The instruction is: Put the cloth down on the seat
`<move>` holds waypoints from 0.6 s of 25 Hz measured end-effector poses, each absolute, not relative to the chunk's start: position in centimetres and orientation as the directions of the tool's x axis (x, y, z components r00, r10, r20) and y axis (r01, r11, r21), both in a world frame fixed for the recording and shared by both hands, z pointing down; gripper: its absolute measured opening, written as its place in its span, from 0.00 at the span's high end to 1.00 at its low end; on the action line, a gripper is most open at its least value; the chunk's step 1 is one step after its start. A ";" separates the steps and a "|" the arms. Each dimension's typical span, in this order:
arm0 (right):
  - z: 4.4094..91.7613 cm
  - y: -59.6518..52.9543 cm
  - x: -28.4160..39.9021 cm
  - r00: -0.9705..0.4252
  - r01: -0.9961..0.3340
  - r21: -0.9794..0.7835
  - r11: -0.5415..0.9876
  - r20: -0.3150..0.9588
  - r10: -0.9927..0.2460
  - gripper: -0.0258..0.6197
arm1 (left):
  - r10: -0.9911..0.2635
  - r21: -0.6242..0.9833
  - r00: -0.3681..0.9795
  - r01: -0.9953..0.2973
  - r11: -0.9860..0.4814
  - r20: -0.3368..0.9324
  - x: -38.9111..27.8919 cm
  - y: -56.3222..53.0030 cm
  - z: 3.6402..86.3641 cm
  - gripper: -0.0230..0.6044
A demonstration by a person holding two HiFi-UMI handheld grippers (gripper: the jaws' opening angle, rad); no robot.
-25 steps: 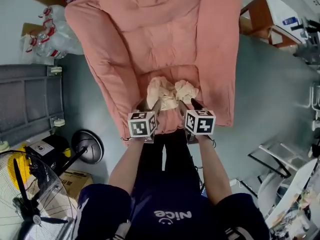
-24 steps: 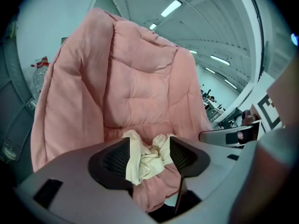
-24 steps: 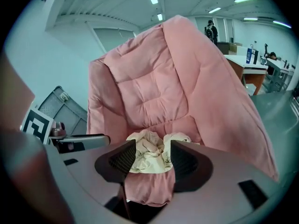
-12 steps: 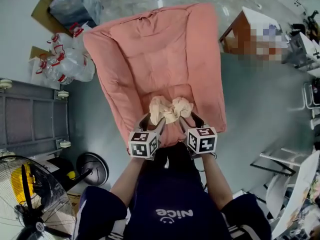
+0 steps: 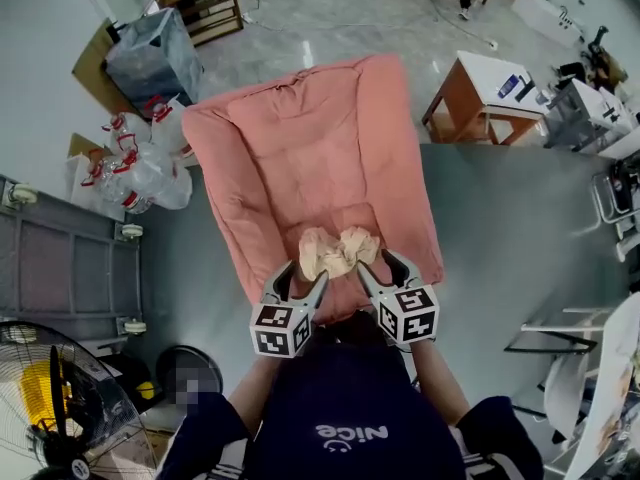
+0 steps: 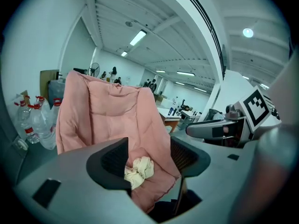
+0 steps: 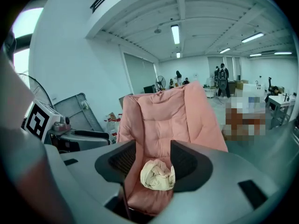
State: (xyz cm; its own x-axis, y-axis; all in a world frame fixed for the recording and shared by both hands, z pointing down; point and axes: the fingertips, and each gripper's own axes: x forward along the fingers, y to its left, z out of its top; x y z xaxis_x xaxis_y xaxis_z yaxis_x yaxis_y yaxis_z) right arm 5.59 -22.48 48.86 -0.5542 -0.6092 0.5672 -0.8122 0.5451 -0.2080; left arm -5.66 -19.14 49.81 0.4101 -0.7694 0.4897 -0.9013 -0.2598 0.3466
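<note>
A crumpled cream cloth lies on the seat of a pink padded chair, free of both grippers. My left gripper hovers just before the seat's front edge with its jaws open, the cloth beyond them. My right gripper is beside it, also open and empty. In the left gripper view the cloth shows past the left gripper. The right gripper view shows the cloth resting on the pink seat beyond the right gripper.
A bag of plastic bottles sits left of the chair, with a grey cart and a fan nearer. A white-topped table stands at the right. Grey floor surrounds the chair.
Both grippers have drawn back from the cloth toward the person. The head view has pulled away, so the whole chair now shows. The cloth stays on the seat.
</note>
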 end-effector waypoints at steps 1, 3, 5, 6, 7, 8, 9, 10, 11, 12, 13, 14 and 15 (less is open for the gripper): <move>48.0 -22.3 5.5 -0.557 -0.810 -0.199 0.551 0.553 -0.619 0.63 | -0.776 0.346 0.404 -0.903 -0.255 0.485 -5.9 -18.7 49.2 0.49; 46.3 -21.8 5.2 -0.568 -0.805 -0.191 0.562 0.524 -0.635 0.63 | -0.787 0.332 0.395 -0.908 -0.255 0.474 -6.4 -17.9 48.1 0.49; 45.0 -21.0 4.7 -0.586 -0.789 -0.175 0.589 0.502 -0.636 0.63 | -0.797 0.315 0.390 -0.911 -0.264 0.460 -6.7 -17.3 47.2 0.49; 44.5 -20.5 4.4 -0.593 -0.781 -0.159 0.605 0.496 -0.635 0.63 | -0.802 0.310 0.390 -0.912 -0.268 0.453 -6.9 -17.1 46.7 0.49; 44.0 -20.1 4.2 -0.596 -0.775 -0.143 0.616 0.490 -0.636 0.63 | -0.805 0.306 0.391 -0.912 -0.273 0.446 -7.1 -16.9 46.3 0.49; 43.6 -19.8 4.0 -0.597 -0.772 -0.131 0.621 0.484 -0.640 0.63 | -0.809 0.301 0.391 -0.912 -0.278 0.438 -7.3 -16.9 45.9 0.49; 43.1 -19.7 3.9 -0.597 -0.773 -0.126 0.622 0.477 -0.645 0.63 | -0.814 0.297 0.390 -0.913 -0.280 0.431 -7.5 -16.9 45.6 0.49; 42.8 -19.8 3.9 -0.597 -0.775 -0.126 0.619 0.468 -0.652 0.63 | -0.818 0.296 0.389 -0.913 -0.282 0.422 -7.6 -17.0 45.2 0.49; 42.5 -20.0 4.0 -0.596 -0.779 -0.130 0.614 0.461 -0.658 0.63 | -0.823 0.298 0.389 -0.912 -0.282 0.413 -7.6 -17.1 44.8 0.49; 42.3 -20.2 4.1 -0.593 -0.783 -0.133 0.608 0.456 -0.663 0.63 | -0.827 0.300 0.390 -0.911 -0.282 0.405 -7.5 -17.2 44.6 0.49; 42.3 -20.3 4.2 -0.589 -0.786 -0.132 0.603 0.453 -0.669 0.63 | -0.830 0.302 0.390 -0.910 -0.283 0.399 -7.5 -17.2 44.4 0.49; 42.2 -20.4 4.3 -0.586 -0.789 -0.128 0.601 0.450 -0.674 0.63 | -0.832 0.302 0.391 -0.910 -0.285 0.394 -7.4 -17.2 44.2 0.49; 42.1 -20.4 4.4 -0.585 -0.789 -0.120 0.602 0.446 -0.677 0.63 | -0.833 0.300 0.394 -0.909 -0.289 0.389 -7.3 -17.2 44.1 0.49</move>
